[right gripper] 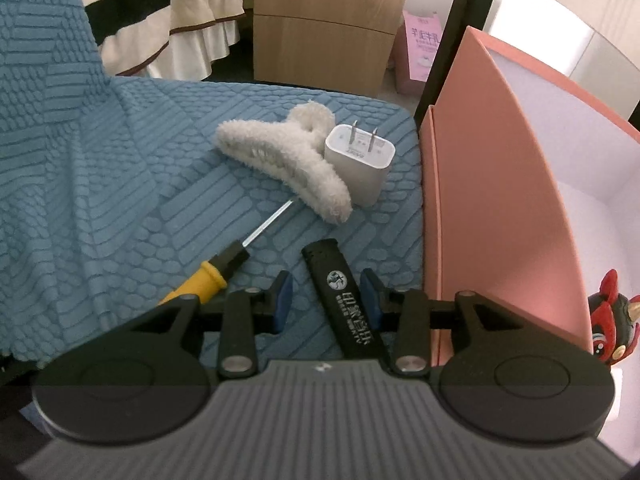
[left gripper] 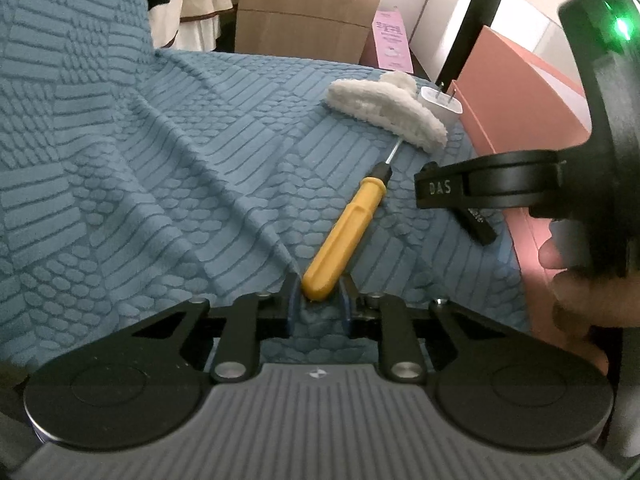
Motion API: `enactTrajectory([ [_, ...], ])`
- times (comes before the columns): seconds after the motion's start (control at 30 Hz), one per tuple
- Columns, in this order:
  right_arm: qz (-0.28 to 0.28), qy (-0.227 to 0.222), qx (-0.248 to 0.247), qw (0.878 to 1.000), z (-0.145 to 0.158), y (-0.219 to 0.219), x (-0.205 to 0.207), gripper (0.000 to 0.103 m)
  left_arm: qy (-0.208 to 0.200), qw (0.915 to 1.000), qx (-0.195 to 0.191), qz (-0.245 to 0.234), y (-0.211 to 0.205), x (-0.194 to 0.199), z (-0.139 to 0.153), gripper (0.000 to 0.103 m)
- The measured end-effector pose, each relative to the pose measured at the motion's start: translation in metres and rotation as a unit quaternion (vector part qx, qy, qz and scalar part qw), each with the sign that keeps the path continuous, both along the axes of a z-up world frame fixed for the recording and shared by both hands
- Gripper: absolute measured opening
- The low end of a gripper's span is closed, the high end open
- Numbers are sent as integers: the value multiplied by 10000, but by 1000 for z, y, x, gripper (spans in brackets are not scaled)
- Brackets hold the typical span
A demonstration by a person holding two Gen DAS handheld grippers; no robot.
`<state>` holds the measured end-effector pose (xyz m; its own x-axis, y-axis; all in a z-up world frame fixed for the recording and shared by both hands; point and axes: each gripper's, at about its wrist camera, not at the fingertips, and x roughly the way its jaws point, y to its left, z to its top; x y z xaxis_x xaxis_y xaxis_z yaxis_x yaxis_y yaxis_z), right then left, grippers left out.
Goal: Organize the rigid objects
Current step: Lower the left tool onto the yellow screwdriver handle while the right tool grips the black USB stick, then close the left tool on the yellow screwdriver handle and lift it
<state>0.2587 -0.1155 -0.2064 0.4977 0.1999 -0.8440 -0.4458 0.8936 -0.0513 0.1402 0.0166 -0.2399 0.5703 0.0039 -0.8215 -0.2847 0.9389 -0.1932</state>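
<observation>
A yellow-handled screwdriver [left gripper: 344, 236] lies on the blue textured cover [left gripper: 160, 160], its tip under a fluffy white hair claw [left gripper: 384, 108]. My left gripper [left gripper: 320, 292] is open, its blue pads on either side of the handle's butt end. A black lighter [right gripper: 340, 292] lies between the open pads of my right gripper [right gripper: 326, 286]. A white charger plug [right gripper: 360, 160] stands beside the hair claw [right gripper: 280, 156]. The screwdriver [right gripper: 208, 276] also shows in the right wrist view. The right gripper's body [left gripper: 500, 184] shows in the left wrist view.
A pink box [right gripper: 500, 200] with a white inside stands open at the right edge of the cover; a red and black figure [right gripper: 612, 320] lies in it. A wooden cabinet [right gripper: 332, 20] and a pink carton [right gripper: 420, 52] stand behind.
</observation>
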Motion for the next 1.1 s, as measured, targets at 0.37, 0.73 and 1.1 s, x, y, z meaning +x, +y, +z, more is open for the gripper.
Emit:
enactTrajectory([
  [0.37, 74, 179, 498, 9986, 12, -7, -4, 15, 188, 9983, -290, 473, 14, -16, 1, 10],
  [0.73, 136, 684, 1218, 9901, 18, -17, -20, 12, 215, 9957, -721, 534, 23, -23, 1, 10],
  [1.1, 54, 895, 1067, 9902, 3, -21, -32, 14, -210, 9913, -1126, 653, 42, -19, 15, 11],
])
